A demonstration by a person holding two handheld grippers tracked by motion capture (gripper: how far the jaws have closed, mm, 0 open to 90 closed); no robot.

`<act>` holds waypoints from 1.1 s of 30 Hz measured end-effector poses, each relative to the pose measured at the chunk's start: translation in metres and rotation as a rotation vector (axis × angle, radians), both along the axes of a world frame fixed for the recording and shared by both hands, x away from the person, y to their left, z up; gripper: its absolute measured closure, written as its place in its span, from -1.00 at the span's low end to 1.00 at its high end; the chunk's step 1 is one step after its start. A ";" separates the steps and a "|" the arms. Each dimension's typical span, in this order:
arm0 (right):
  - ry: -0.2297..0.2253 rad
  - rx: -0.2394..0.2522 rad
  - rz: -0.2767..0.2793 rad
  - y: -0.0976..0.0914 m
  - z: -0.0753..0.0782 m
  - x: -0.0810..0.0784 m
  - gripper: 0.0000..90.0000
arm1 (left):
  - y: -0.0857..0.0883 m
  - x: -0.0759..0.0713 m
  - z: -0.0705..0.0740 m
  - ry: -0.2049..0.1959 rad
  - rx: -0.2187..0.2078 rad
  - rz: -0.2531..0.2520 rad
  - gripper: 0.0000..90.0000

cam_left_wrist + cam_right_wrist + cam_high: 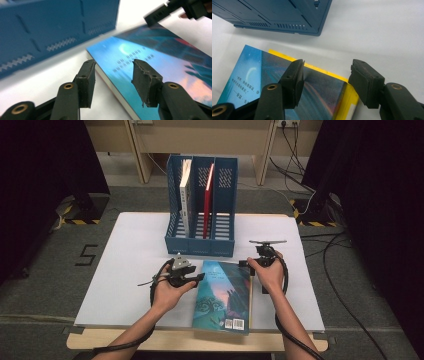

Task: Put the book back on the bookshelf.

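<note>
A book with a blue-teal cover [222, 295] lies flat on the white table [130, 270], just in front of a blue three-slot file rack [200, 245]. My left gripper [202, 276] is at the book's far left corner and is open. In the left gripper view one jaw of my left gripper [113, 77] hangs over the table and the other over the book's cover [155, 65]. My right gripper [245, 263] is at the far right corner, open. There my right gripper [325, 80] straddles the yellow-edged corner of the book [317, 92] without pressing it.
The rack holds a white book [185, 195] in its left slot and a red book [208, 200] in the middle slot; the right slot has room. Cables [320, 245] trail over the floor at the right. Black curtains flank both sides.
</note>
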State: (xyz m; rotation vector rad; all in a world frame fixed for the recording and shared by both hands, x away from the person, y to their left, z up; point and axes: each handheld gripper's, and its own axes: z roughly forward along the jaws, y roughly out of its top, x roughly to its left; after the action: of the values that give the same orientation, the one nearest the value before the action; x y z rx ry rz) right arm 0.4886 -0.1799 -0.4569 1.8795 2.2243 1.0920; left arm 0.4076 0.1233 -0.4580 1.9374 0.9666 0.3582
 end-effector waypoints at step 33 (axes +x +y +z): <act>-0.009 -0.006 0.018 0.003 -0.001 0.000 0.02 | -0.009 -0.017 -0.023 0.085 -0.073 0.016 0.21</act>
State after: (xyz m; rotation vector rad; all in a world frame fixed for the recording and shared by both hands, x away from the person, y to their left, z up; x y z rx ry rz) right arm 0.4884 -0.1767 -0.4578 1.8517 2.2419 1.0923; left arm 0.3906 0.1141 -0.4810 1.8921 1.0364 0.2475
